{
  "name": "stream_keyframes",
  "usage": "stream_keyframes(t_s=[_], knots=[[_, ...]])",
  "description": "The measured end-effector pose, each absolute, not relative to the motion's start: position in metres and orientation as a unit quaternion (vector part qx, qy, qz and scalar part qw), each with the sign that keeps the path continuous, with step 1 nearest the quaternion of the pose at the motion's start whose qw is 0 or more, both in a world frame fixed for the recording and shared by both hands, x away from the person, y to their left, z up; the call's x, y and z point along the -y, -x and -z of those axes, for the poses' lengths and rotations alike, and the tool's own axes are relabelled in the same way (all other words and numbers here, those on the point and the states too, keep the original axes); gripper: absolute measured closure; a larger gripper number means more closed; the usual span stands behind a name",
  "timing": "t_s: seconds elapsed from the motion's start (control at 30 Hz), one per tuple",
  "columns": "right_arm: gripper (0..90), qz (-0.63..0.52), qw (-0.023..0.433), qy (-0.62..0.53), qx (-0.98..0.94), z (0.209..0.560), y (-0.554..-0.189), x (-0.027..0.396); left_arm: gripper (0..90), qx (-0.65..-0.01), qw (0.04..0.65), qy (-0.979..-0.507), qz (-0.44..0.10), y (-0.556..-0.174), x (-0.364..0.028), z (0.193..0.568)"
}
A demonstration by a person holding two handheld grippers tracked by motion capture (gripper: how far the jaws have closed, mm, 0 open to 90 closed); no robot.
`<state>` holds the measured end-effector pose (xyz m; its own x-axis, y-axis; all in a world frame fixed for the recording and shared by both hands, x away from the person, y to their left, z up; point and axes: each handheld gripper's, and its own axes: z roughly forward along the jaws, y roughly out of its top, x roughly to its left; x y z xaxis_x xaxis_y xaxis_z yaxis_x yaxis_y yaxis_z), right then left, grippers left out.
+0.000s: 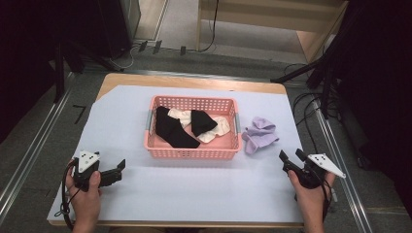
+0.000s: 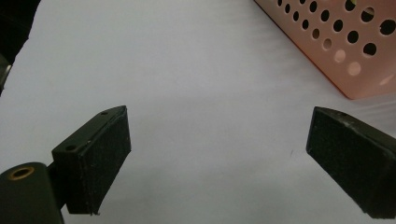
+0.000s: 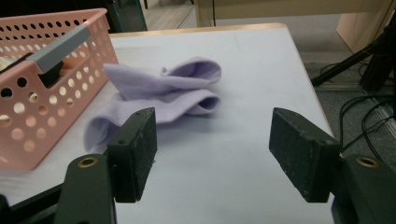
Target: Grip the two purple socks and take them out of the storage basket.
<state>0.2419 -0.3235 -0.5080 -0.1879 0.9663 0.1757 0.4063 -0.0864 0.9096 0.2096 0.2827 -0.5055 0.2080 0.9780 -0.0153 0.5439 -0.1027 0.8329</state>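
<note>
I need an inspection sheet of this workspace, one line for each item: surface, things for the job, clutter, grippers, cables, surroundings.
Surface: pale sheet covering a wooden table, bare in front.
Job's things: pink perforated basket at the middle, holding black socks and cream socks; lilac cloth crumpled on the sheet just to the right of the basket.
Clutter: nothing seen.
Grippers: left gripper and right gripper both open, empty, held near the front corners.
Cables: one cable loops by the left hand; more cables lie on the floor to the right.
Surroundings: dark stands, metal floor rails, wooden furniture behind.
</note>
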Motion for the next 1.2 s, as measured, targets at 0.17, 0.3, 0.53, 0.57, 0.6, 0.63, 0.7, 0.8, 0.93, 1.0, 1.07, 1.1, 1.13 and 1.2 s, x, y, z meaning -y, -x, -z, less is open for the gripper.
stream_keyframes(t_s=[0.17, 0.3, 0.53, 0.57, 0.6, 0.63, 0.7, 0.8, 0.93, 1.0, 1.07, 1.1, 1.13, 1.2], knots=[[31.8, -0.467, 0.293, -0.576, -0.604, 0.515, -0.232, 0.333, 7.2, -0.557, 0.371, -0.682, -0.295, -0.209, -0.282, 0.505], [30.2, -0.460, 0.296, -0.579, -0.604, 0.521, -0.225, 0.341, 7.1, -0.556, 0.370, -0.681, -0.299, -0.209, -0.282, 0.505], [28.5, -0.449, 0.299, -0.583, -0.607, 0.526, -0.210, 0.354, 7.1, -0.556, 0.370, -0.681, -0.300, -0.208, -0.282, 0.505], [27.7, -0.457, 0.298, -0.583, -0.602, 0.527, -0.208, 0.356, 7.1, -0.556, 0.370, -0.681, -0.300, -0.208, -0.282, 0.505], [27.8, -0.464, 0.296, -0.585, -0.596, 0.526, -0.206, 0.357, 7.1, -0.556, 0.370, -0.681, -0.300, -0.208, -0.282, 0.505], [28.1, -0.458, 0.297, -0.587, -0.598, 0.526, -0.204, 0.358, 7.1, -0.556, 0.369, -0.681, -0.300, -0.208, -0.281, 0.505], [27.8, -0.459, 0.302, -0.583, -0.598, 0.527, -0.202, 0.359, 7.1, -0.556, 0.369, -0.681, -0.300, -0.208, -0.281, 0.505], [27.6, -0.462, 0.302, -0.582, -0.598, 0.527, -0.200, 0.358, 7.1, -0.556, 0.369, -0.682, -0.300, -0.209, -0.282, 0.505], [27.3, -0.459, 0.301, -0.575, -0.606, 0.528, -0.200, 0.357, 7.1, -0.556, 0.369, -0.682, -0.300, -0.208, -0.281, 0.505], [26.5, -0.462, 0.299, -0.578, -0.603, 0.528, -0.200, 0.358, 7.1, -0.556, 0.370, -0.680, -0.301, -0.208, -0.281, 0.506], [25.9, -0.467, 0.301, -0.579, -0.596, 0.528, -0.199, 0.359, 7.1, -0.555, 0.370, -0.681, -0.303, -0.208, -0.281, 0.506], [25.5, -0.471, 0.300, -0.582, -0.591, 0.528, -0.198, 0.360, 7.1, -0.555, 0.370, -0.681, -0.303, -0.208, -0.281, 0.506], [24.9, -0.474, 0.301, -0.582, -0.588, 0.528, -0.197, 0.361, 7.1, -0.555, 0.370, -0.681, -0.303, -0.208, -0.281, 0.506], [24.0, -0.482, 0.298, -0.584, -0.581, 0.528, -0.196, 0.362, 7.1, -0.554, 0.369, -0.681, -0.304, -0.208, -0.281, 0.506]])
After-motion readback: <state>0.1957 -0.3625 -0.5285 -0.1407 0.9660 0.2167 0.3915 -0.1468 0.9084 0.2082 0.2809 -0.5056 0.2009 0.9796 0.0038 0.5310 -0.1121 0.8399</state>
